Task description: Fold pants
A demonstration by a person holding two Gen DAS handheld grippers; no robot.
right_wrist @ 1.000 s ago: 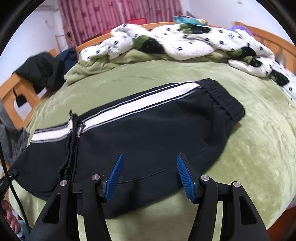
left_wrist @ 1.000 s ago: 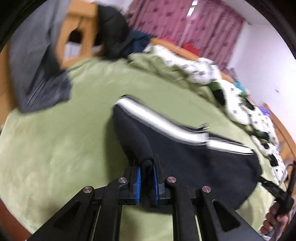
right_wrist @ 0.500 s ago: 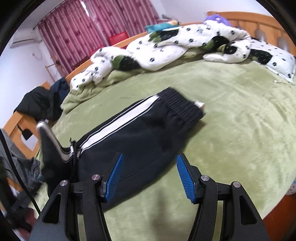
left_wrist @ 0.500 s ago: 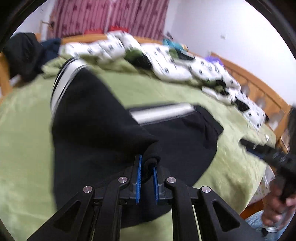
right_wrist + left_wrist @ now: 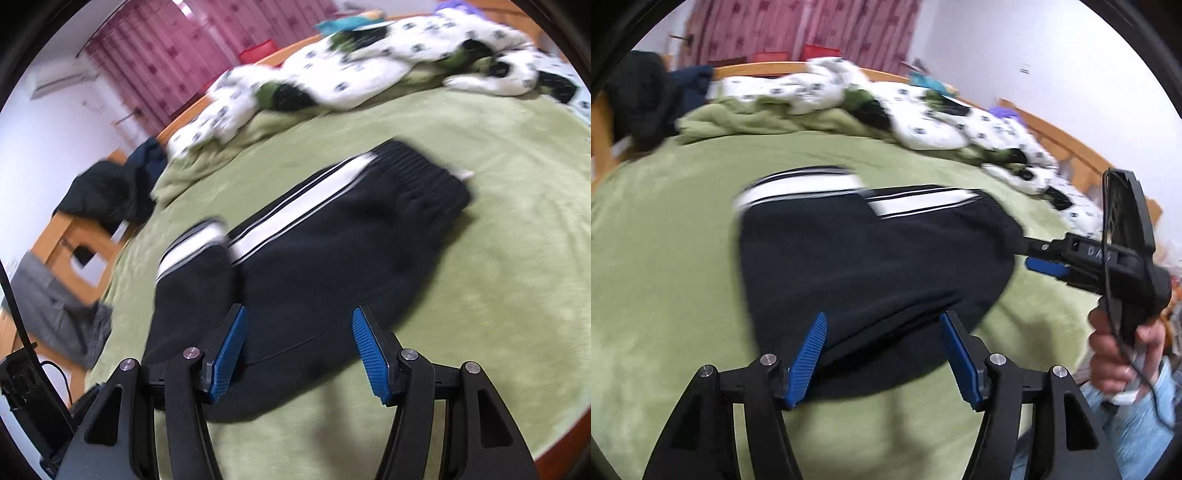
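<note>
The pants [image 5: 871, 258] lie on the green bed [image 5: 665, 277], black with a white side stripe, one end already laid back over the rest. Their long axis runs across my front, the ribbed waistband [image 5: 417, 173] at the far right end in the right wrist view and the doubled-over end at the left.

My left fingers [image 5: 882, 354] have just been opening. They stand apart now with nothing pinched; the near hem of the bundle lies below and between the blue pads, untouched as far as I can tell.

My right fingers [image 5: 299, 350] are likewise parted and empty, hovering over the near edge of the cloth. In the left wrist view the right tool's tip sits just beside the waistband end.

Judgement: the next fold turns on the long axis. The left fingers are nearer the folded end and the right nearer the waistband. Motion blur hides whether the edges are aligned.
</note>
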